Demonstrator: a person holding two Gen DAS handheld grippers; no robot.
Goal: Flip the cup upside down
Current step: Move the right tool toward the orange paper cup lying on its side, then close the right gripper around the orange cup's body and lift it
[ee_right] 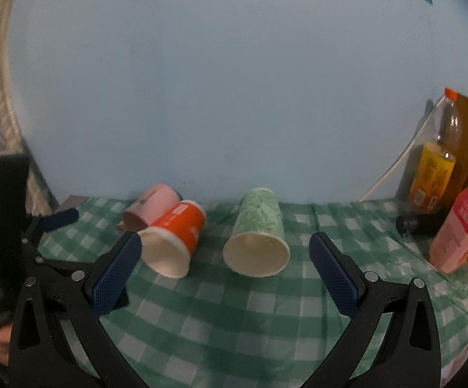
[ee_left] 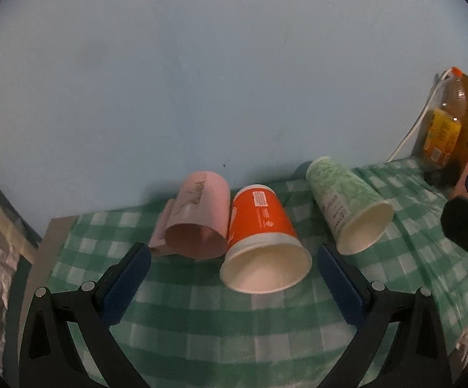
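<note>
Green-checked counter [ee_left: 201,307] is carrying three cups lying sideways, none flipped, while I am holding left tongs [ee_left: 234,255] and right tongs [ee_right: 226,247] wide, empty.

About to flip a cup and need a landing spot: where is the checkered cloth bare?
Bare: the near cloth before the orange cup and green cup, and the gap between them. Crowded: pink cup touching the orange one, and the bottles far right.
</note>
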